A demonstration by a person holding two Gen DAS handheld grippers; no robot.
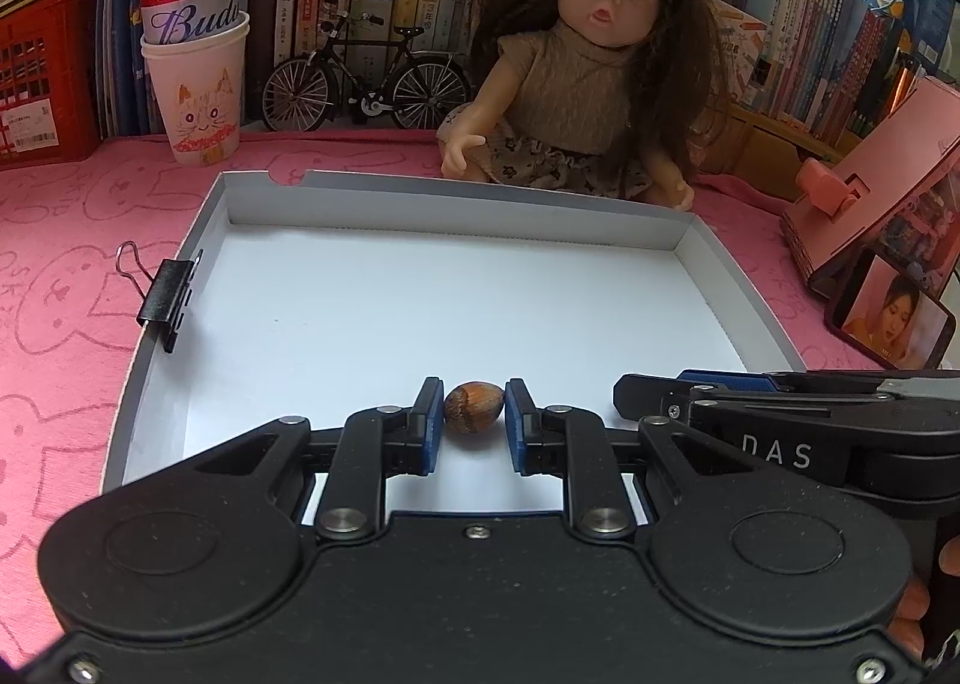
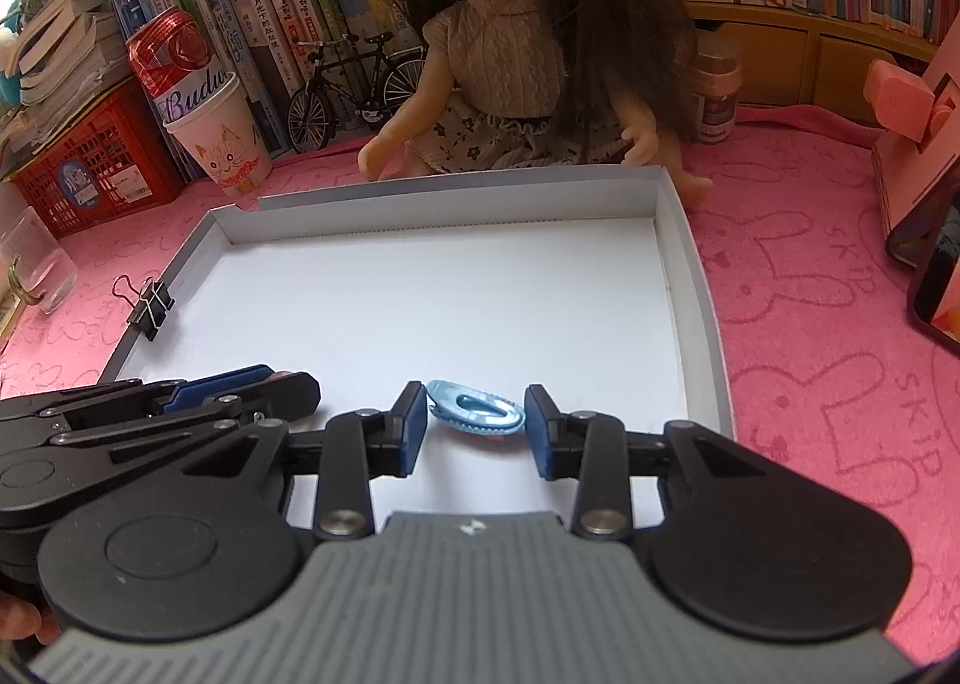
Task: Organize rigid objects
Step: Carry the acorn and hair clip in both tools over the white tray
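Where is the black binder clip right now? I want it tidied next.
The binder clip sits on the left rim of the white tray in both wrist views, beside the pink cloth.

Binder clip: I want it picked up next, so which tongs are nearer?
Left. The left tongs sit closer to the binder clip on the tray's left wall; the right tongs are farther right.

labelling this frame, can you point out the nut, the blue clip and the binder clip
nut (image 1: 473, 407), left wrist view, middle of its brown shell
blue clip (image 2: 476, 414), right wrist view, centre of its body
binder clip (image 1: 170, 297), left wrist view, its black body
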